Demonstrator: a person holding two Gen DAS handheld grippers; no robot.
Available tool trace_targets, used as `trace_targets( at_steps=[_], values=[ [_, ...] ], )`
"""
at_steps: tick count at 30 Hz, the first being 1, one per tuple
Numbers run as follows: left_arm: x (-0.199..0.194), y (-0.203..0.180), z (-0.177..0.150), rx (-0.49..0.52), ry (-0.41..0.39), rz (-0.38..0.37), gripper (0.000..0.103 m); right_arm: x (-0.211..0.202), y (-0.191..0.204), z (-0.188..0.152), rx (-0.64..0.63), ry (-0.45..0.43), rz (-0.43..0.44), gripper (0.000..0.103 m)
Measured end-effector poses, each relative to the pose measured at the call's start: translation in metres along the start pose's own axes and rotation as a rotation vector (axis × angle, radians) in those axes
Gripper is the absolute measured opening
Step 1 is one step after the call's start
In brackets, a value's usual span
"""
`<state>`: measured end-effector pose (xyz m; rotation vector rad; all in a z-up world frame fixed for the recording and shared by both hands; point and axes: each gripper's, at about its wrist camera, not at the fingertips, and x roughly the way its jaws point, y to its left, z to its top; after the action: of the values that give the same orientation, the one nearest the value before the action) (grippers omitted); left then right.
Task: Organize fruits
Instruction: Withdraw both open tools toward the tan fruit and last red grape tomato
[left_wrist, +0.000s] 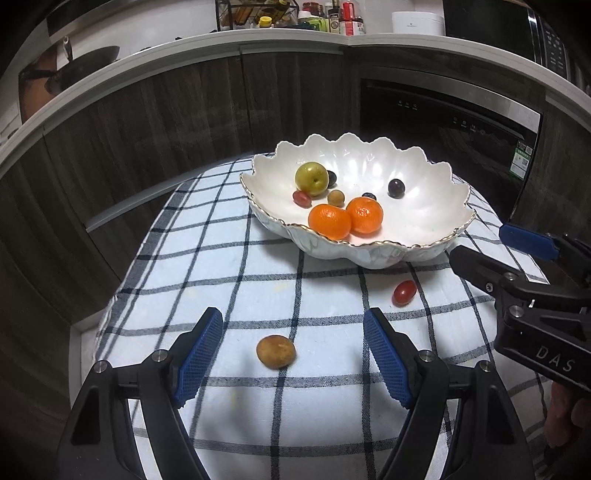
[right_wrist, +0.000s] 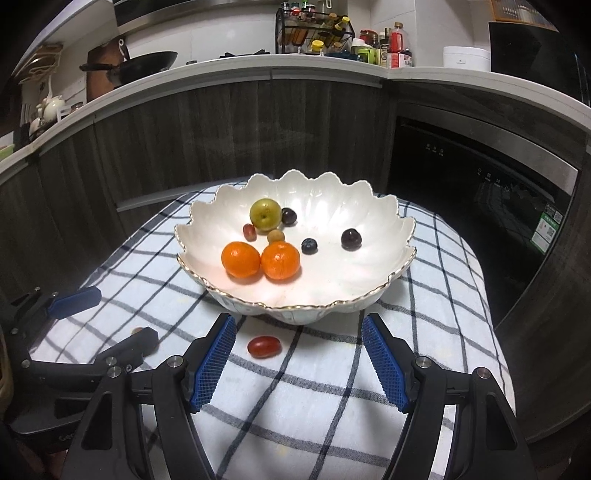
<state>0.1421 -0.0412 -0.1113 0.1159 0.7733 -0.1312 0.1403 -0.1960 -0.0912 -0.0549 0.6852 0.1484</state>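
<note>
A white scalloped bowl (left_wrist: 436, 192) (right_wrist: 369, 280) on the checked cloth holds two oranges (left_wrist: 330, 221) (right_wrist: 241, 259), a green fruit (left_wrist: 312, 178) (right_wrist: 265, 215), dark grapes (left_wrist: 396, 188) (right_wrist: 351, 239), a blueberry (right_wrist: 309, 246), a small red tomato (left_wrist: 301, 198) and a small brown fruit (left_wrist: 336, 198). A brown longan (left_wrist: 276, 351) lies on the cloth between my open, empty left gripper's (left_wrist: 293, 325) fingers. A red cherry tomato (left_wrist: 404, 293) (right_wrist: 264, 346) lies before the bowl, just ahead of my open, empty right gripper (right_wrist: 299, 330).
The checked cloth (left_wrist: 258, 273) (right_wrist: 436, 332) covers a small table with drops on all sides. Dark cabinets (right_wrist: 221, 129) and an oven (right_wrist: 498, 184) stand behind. The left gripper shows in the right wrist view (right_wrist: 107, 325); the right gripper shows in the left wrist view (left_wrist: 495, 254).
</note>
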Motion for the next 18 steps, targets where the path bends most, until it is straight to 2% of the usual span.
trace_targets(
  at_steps=[18],
  values=[
    [0.018,0.001,-0.018,-0.03,0.009,0.02,0.078,0.028,0.005,-0.013,-0.05,0.046,0.054,0.072]
  ],
)
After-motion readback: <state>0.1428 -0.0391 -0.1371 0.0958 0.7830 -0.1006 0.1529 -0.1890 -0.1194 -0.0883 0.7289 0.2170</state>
